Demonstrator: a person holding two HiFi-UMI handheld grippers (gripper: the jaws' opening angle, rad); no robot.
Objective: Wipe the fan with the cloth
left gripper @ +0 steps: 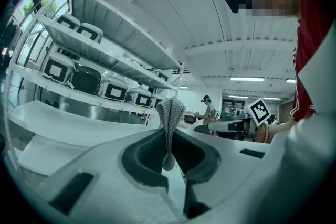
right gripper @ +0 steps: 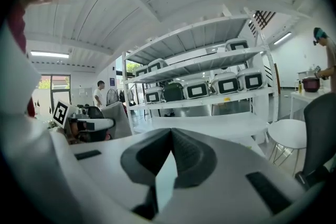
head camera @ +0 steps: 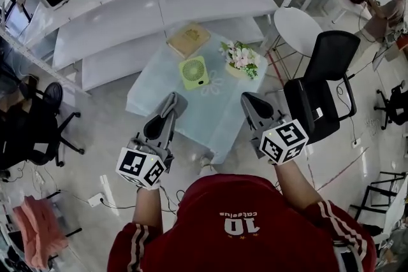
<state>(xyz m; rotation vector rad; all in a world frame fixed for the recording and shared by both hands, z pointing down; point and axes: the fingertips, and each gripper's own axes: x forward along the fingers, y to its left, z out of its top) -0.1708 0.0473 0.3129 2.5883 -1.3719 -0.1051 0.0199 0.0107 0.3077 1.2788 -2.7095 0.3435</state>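
Observation:
A small green fan stands on the low table covered with a pale blue cloth, in the head view. Both grippers hover over the table's near edge, short of the fan and pointing up and forward. My left gripper is shut on a grey knitted cloth, which sticks up in a fold from between the jaws. My right gripper is shut with nothing between its jaws. The fan shows in neither gripper view.
A tan box and a bunch of flowers share the table with the fan. White shelves with cases stand behind. A black office chair and a round white table are at the right. Other people are farther off.

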